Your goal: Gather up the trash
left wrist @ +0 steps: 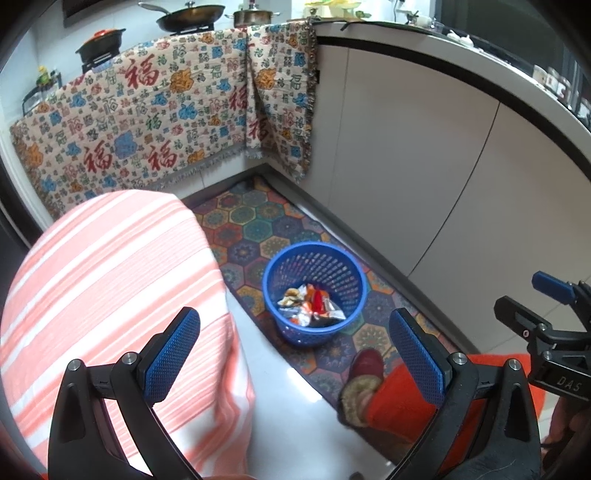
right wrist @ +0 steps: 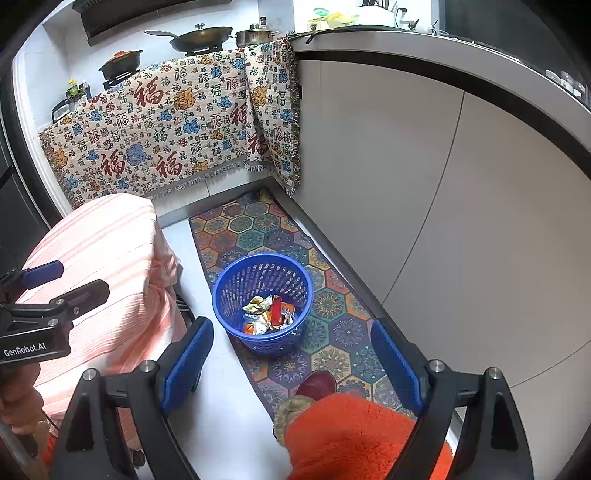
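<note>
A blue perforated basket [left wrist: 293, 258] stands on a patterned floor mat, holding several crumpled wrappers [left wrist: 312, 304]. It shows in the right wrist view too [right wrist: 236, 280] with the wrappers [right wrist: 267, 314] inside. My left gripper [left wrist: 295, 347] is open and empty, held above and in front of the basket. My right gripper [right wrist: 291, 358] is also open and empty, above the basket's near side. The right gripper shows at the right edge of the left wrist view [left wrist: 532, 299]; the left gripper shows at the left edge of the right wrist view [right wrist: 70, 280].
A table with a pink striped cloth [left wrist: 110, 280] stands left of the basket. White cabinets [left wrist: 424, 177] run along the right. A patterned cloth [left wrist: 147, 122] hangs over the far counter with pans [left wrist: 190, 14]. The person's red slipper [left wrist: 365, 363] and orange trouser leg [right wrist: 354, 439] are near the mat [right wrist: 332, 332].
</note>
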